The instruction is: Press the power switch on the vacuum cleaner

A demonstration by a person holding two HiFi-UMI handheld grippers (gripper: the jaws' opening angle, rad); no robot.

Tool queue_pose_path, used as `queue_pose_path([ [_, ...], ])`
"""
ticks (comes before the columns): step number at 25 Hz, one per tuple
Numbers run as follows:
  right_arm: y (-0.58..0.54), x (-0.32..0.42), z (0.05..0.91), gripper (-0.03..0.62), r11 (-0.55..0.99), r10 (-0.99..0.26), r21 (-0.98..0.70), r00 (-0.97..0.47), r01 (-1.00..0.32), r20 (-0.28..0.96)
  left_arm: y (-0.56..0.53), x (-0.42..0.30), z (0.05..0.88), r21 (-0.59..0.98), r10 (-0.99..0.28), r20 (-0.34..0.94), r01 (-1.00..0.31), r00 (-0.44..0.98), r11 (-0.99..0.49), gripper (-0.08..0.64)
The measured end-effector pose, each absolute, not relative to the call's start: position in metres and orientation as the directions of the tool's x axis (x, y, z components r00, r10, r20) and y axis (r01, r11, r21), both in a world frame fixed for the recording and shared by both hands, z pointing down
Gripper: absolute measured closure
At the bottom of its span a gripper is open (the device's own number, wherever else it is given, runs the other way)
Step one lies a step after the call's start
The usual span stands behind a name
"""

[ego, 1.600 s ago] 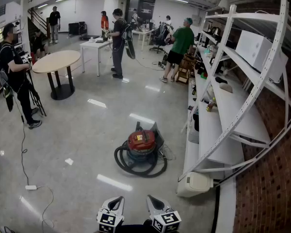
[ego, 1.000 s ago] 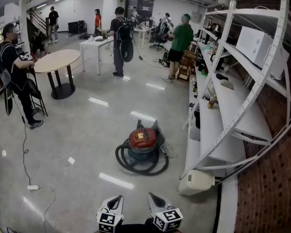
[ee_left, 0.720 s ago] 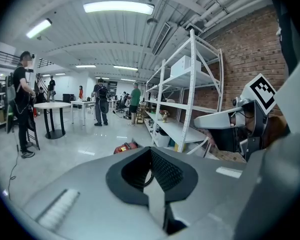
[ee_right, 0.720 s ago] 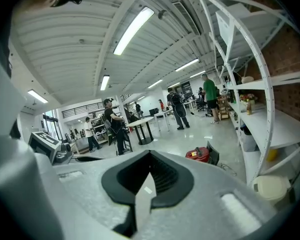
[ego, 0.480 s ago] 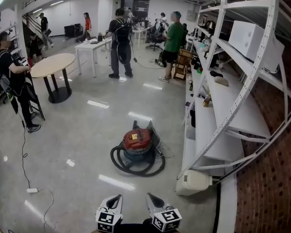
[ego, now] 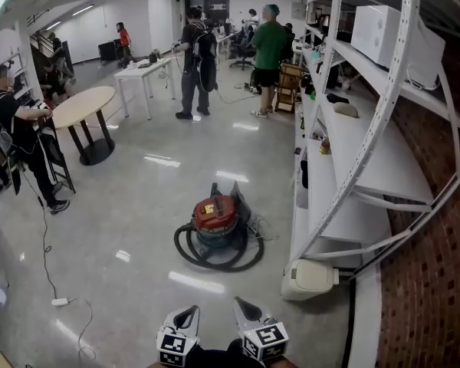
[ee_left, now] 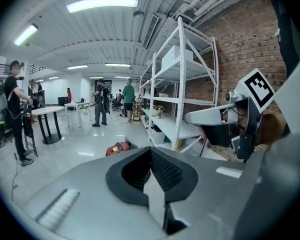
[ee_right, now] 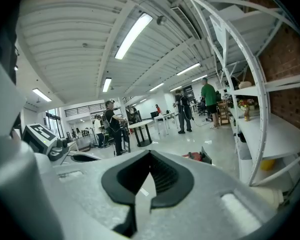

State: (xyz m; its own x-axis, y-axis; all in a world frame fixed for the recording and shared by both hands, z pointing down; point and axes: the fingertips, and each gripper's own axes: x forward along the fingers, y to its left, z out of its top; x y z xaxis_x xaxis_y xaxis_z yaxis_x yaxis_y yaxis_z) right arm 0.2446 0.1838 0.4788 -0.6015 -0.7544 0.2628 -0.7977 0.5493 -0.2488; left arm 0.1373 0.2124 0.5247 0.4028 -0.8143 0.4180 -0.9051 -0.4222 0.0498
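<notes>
Little has changed low in the head view: both grippers keep their place at the bottom edge, while the red vacuum cleaner (ego: 216,215) has slid slightly left and up and the shelving rack (ego: 345,167) has swung closer on the right.

At far left a person in black (ego: 19,129) stands by a round table (ego: 84,106). Nearer, a white power adapter (ego: 60,302) lies on the glossy floor (ego: 138,198) with its cable trailing away.

The left gripper (ego: 185,313) points forward with its jaws together and nothing between them. The right gripper (ego: 244,308) is just beside it, its jaws likewise closed and empty.

The vacuum cleaner sits on the floor well ahead of both grippers, roughly in line with the gap between them, and well apart from either. Its black hose (ego: 215,257) lies coiled round its base on the near side. In the left gripper view it shows small, just left of the jaw tips; in the right gripper view it shows just right of them.

Right of it stands the rack, with a white canister (ego: 310,278) at its foot and a brick wall (ego: 437,282) behind.
</notes>
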Motion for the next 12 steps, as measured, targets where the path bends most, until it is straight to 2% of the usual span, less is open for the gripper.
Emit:
queue_pose_path([
  [12, 0.154, 0.236, 0.492, 0.6, 0.509, -0.762, -0.234, -0.56, -0.828, 0.325, 0.157, 0.134, 0.53, 0.101, -0.792, 0.405, -0.883, 0.456, -0.457, 0.543],
])
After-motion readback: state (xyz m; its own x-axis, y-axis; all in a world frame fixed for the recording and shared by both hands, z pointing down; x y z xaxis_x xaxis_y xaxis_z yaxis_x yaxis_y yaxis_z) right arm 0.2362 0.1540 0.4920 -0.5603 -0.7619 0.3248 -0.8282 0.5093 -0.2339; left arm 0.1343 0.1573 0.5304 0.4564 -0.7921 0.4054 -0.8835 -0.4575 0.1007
